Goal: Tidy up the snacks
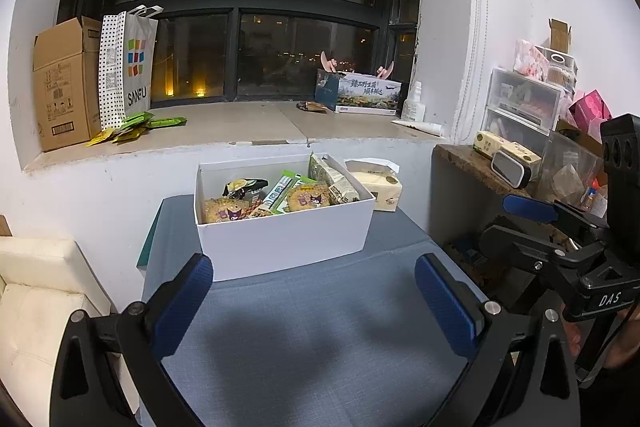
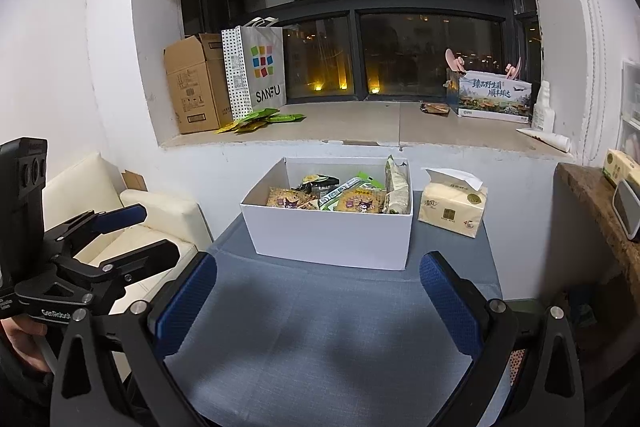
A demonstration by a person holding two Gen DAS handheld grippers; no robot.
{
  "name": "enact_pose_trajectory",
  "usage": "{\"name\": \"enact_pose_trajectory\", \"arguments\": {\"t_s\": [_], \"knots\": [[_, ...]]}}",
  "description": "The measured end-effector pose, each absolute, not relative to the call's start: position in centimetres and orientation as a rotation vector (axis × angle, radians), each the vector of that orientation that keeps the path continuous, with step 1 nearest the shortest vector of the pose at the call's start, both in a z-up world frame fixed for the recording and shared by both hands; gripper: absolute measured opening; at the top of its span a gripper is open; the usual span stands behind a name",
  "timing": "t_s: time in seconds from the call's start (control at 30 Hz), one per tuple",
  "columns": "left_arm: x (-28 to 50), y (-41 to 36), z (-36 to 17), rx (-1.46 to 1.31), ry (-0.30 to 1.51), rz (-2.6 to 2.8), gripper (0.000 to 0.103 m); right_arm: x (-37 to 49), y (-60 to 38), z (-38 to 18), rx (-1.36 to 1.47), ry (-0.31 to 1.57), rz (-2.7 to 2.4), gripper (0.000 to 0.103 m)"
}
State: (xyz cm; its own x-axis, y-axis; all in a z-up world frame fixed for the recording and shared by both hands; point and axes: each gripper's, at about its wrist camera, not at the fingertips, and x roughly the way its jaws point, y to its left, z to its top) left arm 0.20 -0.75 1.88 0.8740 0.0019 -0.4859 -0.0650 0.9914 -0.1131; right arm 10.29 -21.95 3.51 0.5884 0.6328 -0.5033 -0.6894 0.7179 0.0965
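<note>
Snacks (image 1: 276,197) sit inside white box (image 1: 280,239) at surface (image 1: 312,339) far edge, tissue pack (image 1: 380,187) beside it. Left hand-held gripper (image 1: 314,307) spread, empty. Right view: right hand-held gripper (image 2: 316,307) spread, empty, over bare near edge.

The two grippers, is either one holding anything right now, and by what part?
Nothing is held. The left gripper and right gripper are both open over the blue tabletop.

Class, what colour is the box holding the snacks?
White box; clearest in the right wrist view.
</note>
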Motion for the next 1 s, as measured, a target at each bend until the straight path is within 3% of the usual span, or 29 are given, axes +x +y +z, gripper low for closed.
{"name": "enact_pose_trajectory", "arguments": {"t_s": [1.0], "knots": [[0.29,-1.04,2.18,-0.117,0.512,0.029,0.103,10.28,-22.21,3.62,-0.105,0.539,0.772,0.103]]}}
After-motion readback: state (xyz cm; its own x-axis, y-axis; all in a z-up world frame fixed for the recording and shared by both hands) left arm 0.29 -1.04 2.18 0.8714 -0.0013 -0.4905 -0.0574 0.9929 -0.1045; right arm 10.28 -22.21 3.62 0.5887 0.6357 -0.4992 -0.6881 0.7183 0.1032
